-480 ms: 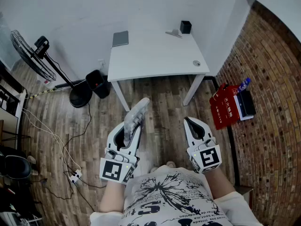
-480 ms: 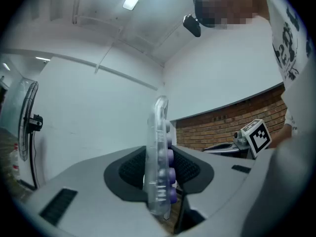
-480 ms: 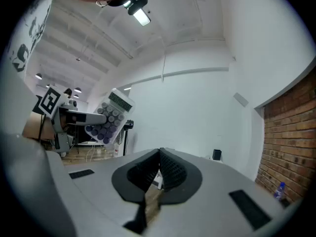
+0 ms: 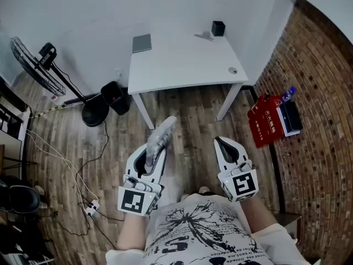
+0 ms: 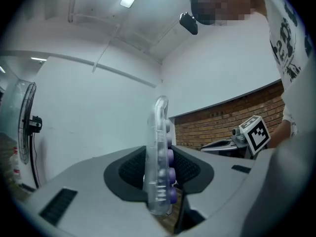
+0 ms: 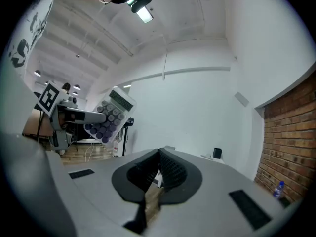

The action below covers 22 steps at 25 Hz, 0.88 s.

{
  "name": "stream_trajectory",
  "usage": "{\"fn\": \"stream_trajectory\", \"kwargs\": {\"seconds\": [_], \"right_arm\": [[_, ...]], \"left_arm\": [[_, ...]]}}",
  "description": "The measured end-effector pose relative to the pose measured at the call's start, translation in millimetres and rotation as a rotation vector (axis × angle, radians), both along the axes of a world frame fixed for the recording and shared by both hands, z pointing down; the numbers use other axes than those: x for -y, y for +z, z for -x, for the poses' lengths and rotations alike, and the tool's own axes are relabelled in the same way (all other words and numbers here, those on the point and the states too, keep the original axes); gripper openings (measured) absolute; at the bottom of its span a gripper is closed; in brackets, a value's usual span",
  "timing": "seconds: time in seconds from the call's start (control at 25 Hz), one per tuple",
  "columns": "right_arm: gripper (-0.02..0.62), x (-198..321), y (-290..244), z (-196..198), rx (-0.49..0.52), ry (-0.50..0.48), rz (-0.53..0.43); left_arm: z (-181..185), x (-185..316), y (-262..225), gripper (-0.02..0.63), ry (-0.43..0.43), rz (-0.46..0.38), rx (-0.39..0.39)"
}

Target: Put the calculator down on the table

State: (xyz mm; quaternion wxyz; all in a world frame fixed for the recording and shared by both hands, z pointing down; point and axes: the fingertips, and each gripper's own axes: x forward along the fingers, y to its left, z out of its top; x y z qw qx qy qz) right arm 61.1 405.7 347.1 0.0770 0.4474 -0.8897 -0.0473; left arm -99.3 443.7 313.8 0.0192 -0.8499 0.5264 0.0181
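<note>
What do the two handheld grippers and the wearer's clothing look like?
Both the left gripper and right gripper have light-grey shells, black ribbed jaw pads and a black-and-white marker cube. The person wears a white T-shirt with black print.

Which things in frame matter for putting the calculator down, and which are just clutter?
Job in hand:
calculator, clamped in the left claw
white table, where it goes

Lying about:
grey pad, black container and small round item, all on the table
floor fan
black bin
red bag
right claw, shut and empty
</note>
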Motion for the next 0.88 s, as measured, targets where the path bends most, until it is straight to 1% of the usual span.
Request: {"fn": "stream_trajectory", "kwargs": {"seconds": [0.24, 0.48, 0.64, 0.88], "right_arm": [[0.014, 15.6, 21.9, 3.6, -0.013, 0.004, 0.051], [0.015, 68.3, 46.5, 3.0, 0.0, -0.02, 0.108], [0.014, 126.2, 57.1, 4.4, 0.01, -0.056, 0.119], [0.015, 247.1, 42.1, 2.9, -0.009, -0.133, 0.107]], "left_arm": [[5.7, 14.9, 18.8, 0.143, 0.007, 0.042, -0.011], [5.7, 57.9, 33.8, 0.143, -0.014, 0.058, 0.001], [6.0, 105.6, 41.4, 0.143, -0.06, 0.071, 0.009], [1.5, 212.2, 26.8, 0.143, -0.125, 0.061, -0.018]]}}
